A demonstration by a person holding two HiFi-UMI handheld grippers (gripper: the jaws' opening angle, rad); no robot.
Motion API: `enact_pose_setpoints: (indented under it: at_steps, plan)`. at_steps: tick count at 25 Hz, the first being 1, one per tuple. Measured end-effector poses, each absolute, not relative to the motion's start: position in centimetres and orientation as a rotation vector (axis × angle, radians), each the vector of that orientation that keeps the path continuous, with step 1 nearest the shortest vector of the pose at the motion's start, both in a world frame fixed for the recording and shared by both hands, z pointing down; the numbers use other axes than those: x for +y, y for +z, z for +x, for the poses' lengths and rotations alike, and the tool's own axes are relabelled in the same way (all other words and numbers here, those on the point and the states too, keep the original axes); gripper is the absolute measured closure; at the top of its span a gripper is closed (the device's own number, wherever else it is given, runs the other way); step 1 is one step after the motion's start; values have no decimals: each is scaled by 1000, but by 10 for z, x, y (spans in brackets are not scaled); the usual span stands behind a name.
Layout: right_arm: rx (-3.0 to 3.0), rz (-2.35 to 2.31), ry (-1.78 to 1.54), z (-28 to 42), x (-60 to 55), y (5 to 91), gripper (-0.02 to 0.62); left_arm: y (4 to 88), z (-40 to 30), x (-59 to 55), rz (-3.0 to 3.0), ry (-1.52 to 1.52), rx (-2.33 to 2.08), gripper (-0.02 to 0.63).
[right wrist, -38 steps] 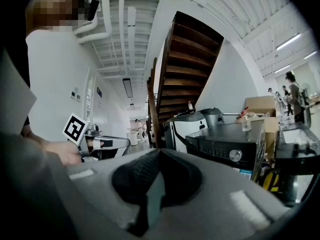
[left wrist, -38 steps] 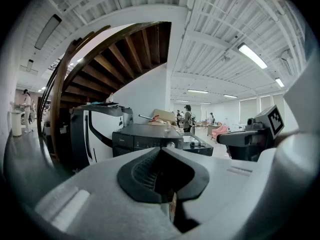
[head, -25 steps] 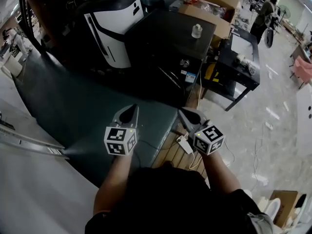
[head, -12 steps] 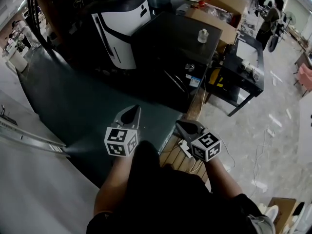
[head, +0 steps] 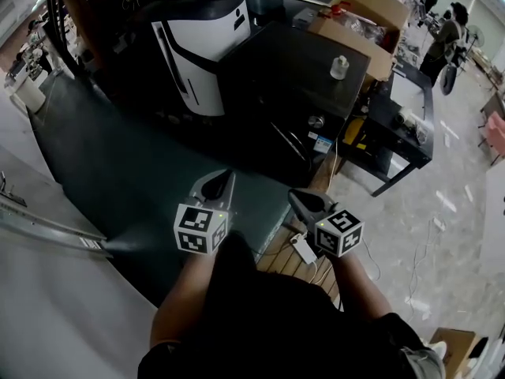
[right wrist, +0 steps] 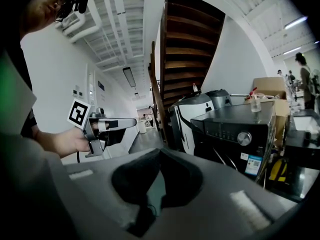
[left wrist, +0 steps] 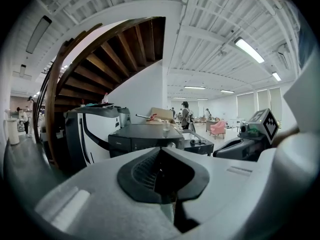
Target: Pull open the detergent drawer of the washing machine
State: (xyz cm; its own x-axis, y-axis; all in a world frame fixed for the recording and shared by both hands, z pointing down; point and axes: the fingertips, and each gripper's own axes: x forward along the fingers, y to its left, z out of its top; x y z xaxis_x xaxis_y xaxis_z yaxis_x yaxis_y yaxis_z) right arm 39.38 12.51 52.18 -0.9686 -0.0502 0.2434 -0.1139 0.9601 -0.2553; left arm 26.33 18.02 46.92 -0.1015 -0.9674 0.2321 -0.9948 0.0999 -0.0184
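Observation:
The black washing machine stands ahead of me, its front control panel with a round silver knob facing the floor on the right. The knob shows in the right gripper view, and the machine also shows in the left gripper view. My left gripper is shut and empty, well short of the machine. My right gripper is also shut and empty, beside the left one and below the machine's front corner. I cannot make out the drawer's outline on the dark panel.
A white-and-black appliance stands left of the machine. A small clear bottle sits on the machine's top, with a cardboard box behind. A black table is at the right. A white power strip lies on wooden slats near my right gripper.
Both grippers have shifted a little toward the washing machine, the right one dipping slightly. Both stay shut and empty.

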Motion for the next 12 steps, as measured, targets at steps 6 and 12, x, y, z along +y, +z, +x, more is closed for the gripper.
enact_pose_setpoints:
  at_steps: [6,12]
  plan:
    - [-2859,99,408,347,105,527,594,476,213,156,1969,229,-2192,596]
    - [-2833,125,434,292,74,536,594,491,157,127,1955,215,-2153,597]
